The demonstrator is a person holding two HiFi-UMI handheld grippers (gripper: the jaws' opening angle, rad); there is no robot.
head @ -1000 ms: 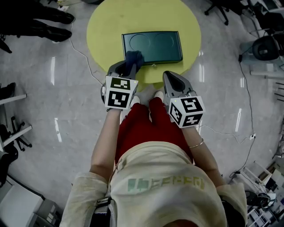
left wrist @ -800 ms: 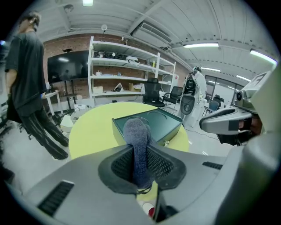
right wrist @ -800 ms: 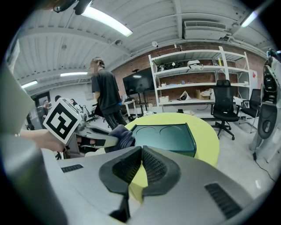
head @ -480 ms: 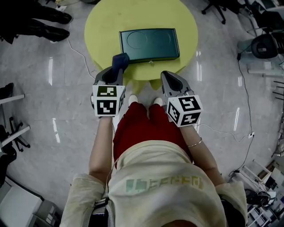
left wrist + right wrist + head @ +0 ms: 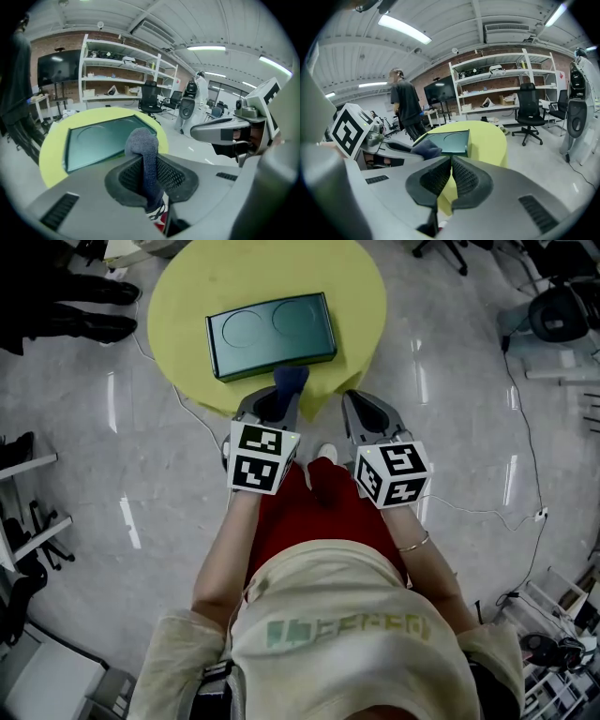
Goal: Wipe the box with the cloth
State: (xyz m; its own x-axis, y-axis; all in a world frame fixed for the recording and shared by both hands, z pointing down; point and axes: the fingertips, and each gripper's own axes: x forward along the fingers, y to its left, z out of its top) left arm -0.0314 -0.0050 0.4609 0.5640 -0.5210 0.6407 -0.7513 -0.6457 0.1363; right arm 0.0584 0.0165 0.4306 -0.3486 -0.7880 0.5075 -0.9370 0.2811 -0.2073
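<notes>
On the round yellow table ahead of me lies the dark green box, and nothing on its lid tells me wiped from unwiped. The blue cloth, pinched in my left gripper, hangs near the box's front edge, seemingly off the lid, so I judge wiping remains. My right gripper is closed on nothing.

1. No word, number or brand can be read for certain in any view.
2. The person's pale shirt bears a green print whose letters are too blurred to make out.
3. The left cube on the left tool and the right cube on the right tool show black-and-white square code patterns, not letters.
4. Any labels on the shelves are too small to read.
</notes>
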